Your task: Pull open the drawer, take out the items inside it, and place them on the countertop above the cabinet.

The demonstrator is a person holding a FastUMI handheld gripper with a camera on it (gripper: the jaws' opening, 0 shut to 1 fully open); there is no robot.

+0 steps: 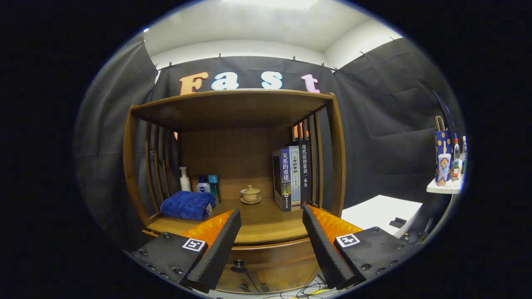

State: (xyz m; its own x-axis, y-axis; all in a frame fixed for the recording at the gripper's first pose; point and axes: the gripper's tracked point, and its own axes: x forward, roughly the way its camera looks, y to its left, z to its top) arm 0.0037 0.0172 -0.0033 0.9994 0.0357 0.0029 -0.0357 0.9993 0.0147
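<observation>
A wooden cabinet stands ahead of me, with its countertop (266, 226) under a slatted hutch. Below the countertop's front edge sits the drawer (270, 259), closed, its small dark knob (238, 263) low between my fingers. My gripper (272, 214) is open and holds nothing; its black pads and orange fingers frame the countertop's front edge, still short of the drawer. The drawer's contents are hidden.
On the countertop lie a folded blue towel (187, 204), three bottles (202, 182) at the back left, a lidded tea cup on a saucer (251, 194) and several upright books (293, 174) at the right. A white box (380, 211) and a shelf with bottles (449, 166) stand right of the cabinet. Cables (307, 288) lie below.
</observation>
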